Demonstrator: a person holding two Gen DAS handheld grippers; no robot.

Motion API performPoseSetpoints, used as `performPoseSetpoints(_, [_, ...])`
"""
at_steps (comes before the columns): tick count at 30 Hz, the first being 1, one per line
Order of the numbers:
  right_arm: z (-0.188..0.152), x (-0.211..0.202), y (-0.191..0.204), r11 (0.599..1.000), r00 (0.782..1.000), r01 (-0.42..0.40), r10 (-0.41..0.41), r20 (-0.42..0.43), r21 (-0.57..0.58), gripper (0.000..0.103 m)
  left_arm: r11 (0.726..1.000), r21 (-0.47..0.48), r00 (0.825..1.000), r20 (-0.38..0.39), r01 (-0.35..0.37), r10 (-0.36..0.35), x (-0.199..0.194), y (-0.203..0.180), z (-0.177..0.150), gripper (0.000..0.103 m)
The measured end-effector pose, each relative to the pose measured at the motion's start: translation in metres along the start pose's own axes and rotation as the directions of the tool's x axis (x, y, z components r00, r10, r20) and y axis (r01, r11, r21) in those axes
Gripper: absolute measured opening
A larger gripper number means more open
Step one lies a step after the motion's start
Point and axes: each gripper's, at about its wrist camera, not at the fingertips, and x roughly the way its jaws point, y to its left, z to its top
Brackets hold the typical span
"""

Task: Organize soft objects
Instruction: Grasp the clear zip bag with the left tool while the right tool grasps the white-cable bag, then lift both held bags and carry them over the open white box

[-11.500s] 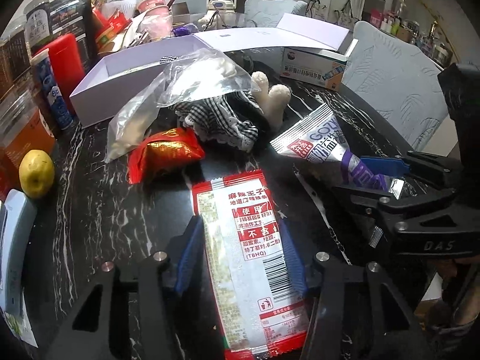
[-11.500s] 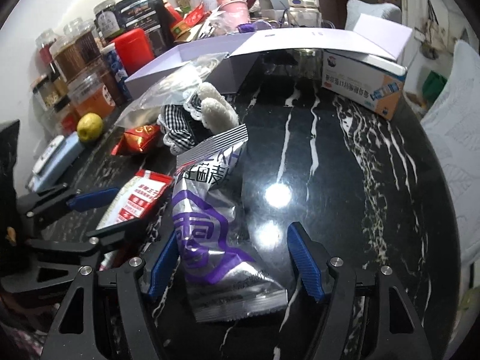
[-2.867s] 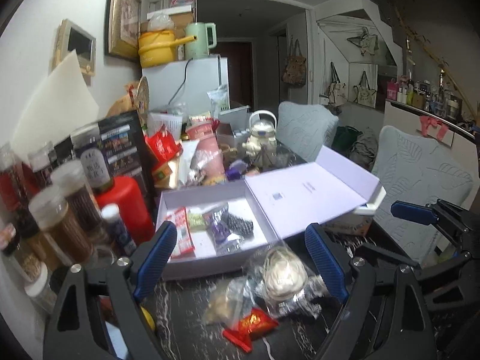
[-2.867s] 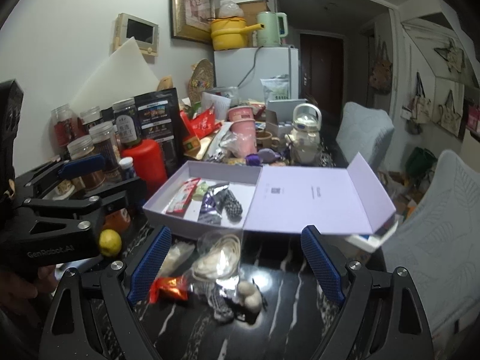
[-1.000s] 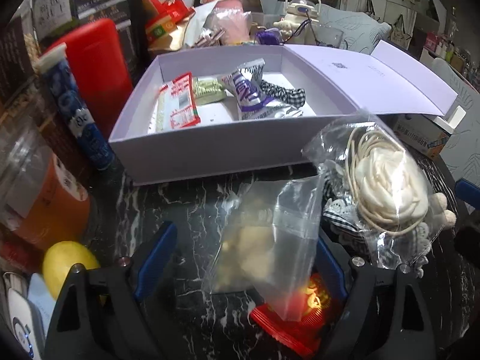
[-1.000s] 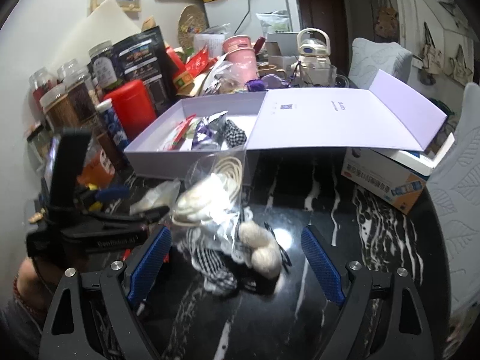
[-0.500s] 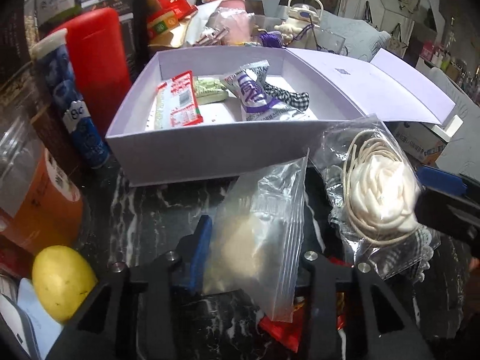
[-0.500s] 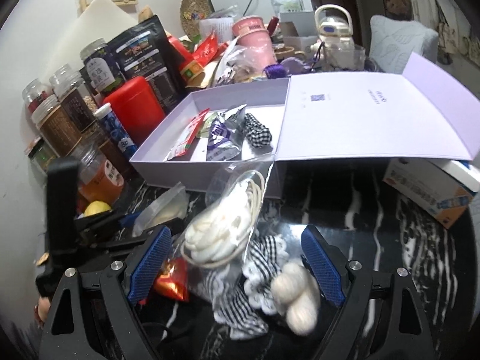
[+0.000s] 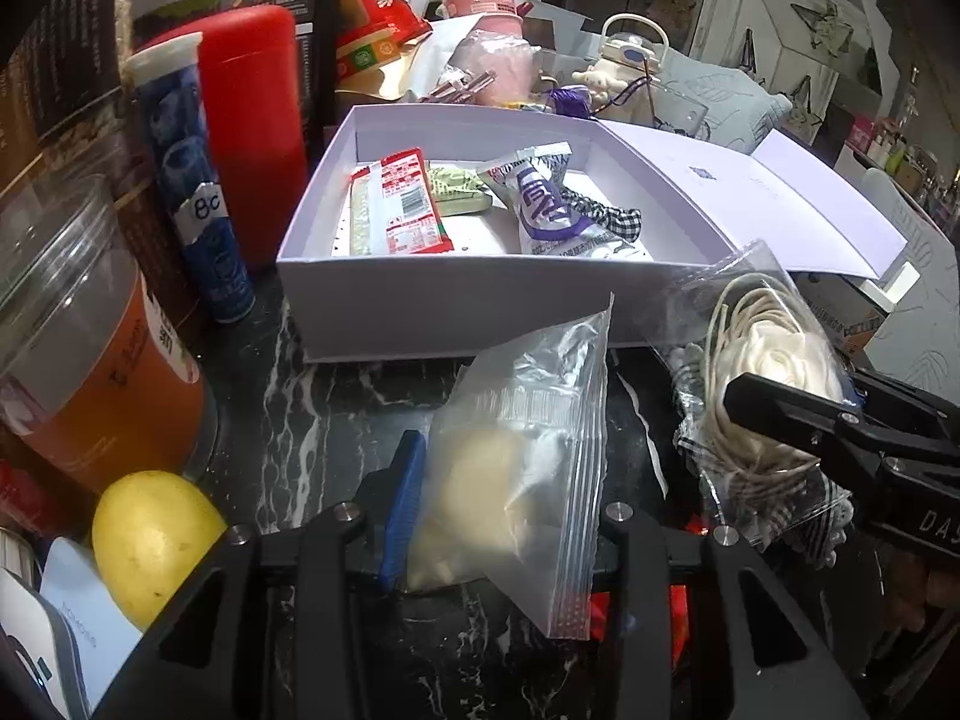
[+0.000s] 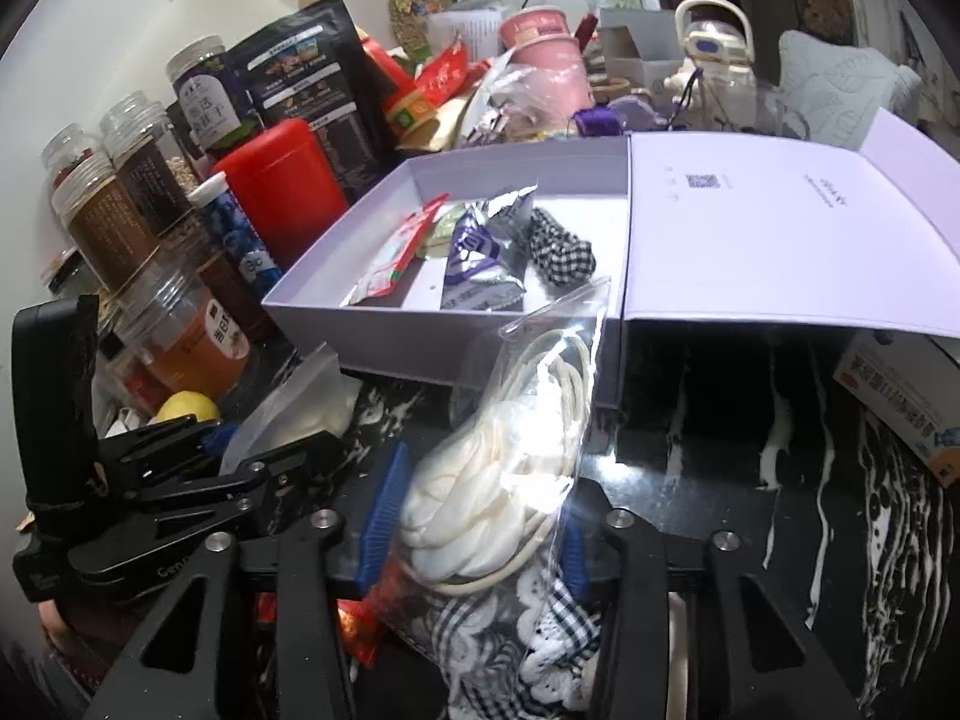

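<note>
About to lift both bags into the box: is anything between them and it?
Only the box's near wall, which both must clear. Left gripper is shut on the zip bag; right gripper, just closing, brackets the doll bag. The box floor's right side is free.

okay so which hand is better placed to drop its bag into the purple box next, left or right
Left, probably. The left gripper is shut on the zip bag, directly before the purple box front wall. The right gripper, jaws just closing, holds the bagged doll nearer the box's corner by the lid.

Left claw clamped tight; right claw (just been closing) pinches too, both angled downward.
</note>
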Motion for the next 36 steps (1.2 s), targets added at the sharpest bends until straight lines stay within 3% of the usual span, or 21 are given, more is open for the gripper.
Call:
performPoseSetpoints(3, [-0.002,-0.006,0.0,1.0,1.0,0.002,-0.002,0.029,0.006,0.032,1.0,-0.003,1.0,0.012,0.001,-0.001,-0.003,0.0,0.0,0.039])
performPoseSetpoints(12, [-0.014,-0.036,0.007,1.0,0.996,0.007,-0.005,0.087,-0.016,0.023,1.0,-0.004,0.999,0.032,0.023,-0.023,-0.012,-0.005,-0.004,0.039])
performPoseSetpoints(21, [-0.036,-0.062,0.009,1.0,0.995,0.02,-0.02,0.097,0.002,0.02,0.999,0.022,0.998,0.028,0.048,-0.048,-0.03,-0.023,-0.023,0.039])
performPoseSetpoints(36, [-0.081,-0.104,0.017,0.998,0.992,0.0,-0.007,0.126,0.057,0.02,0.992,0.083,0.992,0.075,0.096,-0.102,-0.092,-0.051,-0.057,0.039])
